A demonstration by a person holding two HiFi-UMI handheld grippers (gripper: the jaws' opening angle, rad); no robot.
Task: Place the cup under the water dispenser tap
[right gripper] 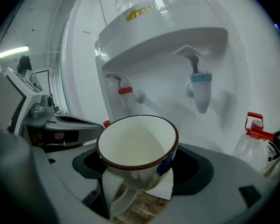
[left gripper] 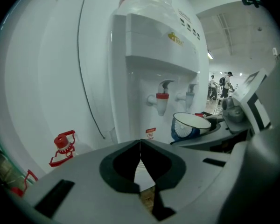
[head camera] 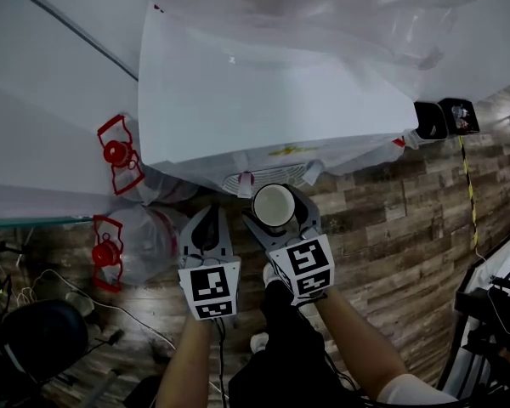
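My right gripper (right gripper: 139, 171) (head camera: 276, 213) is shut on a white cup (right gripper: 137, 146) (head camera: 274, 205) (left gripper: 189, 125) with a dark rim and blue outside, held upright and empty in front of the white water dispenser (head camera: 263, 92) (left gripper: 154, 64) (right gripper: 177, 64). The dispenser's red tap (right gripper: 126, 93) (left gripper: 161, 99) sits just behind the cup's left edge, and the blue tap (right gripper: 200, 87) (left gripper: 190, 93) is up to its right. The drip grille (head camera: 263, 179) lies just beyond the cup. My left gripper (left gripper: 140, 150) (head camera: 208, 228) is shut and empty, left of the cup.
Clear water jugs with red caps and handles stand on the wood floor left of the dispenser (head camera: 115, 153) (head camera: 106, 253) (left gripper: 63, 146), and one to the right (right gripper: 256, 139). Cables lie at lower left (head camera: 51, 283). A black box (head camera: 442, 119) sits at the dispenser's right.
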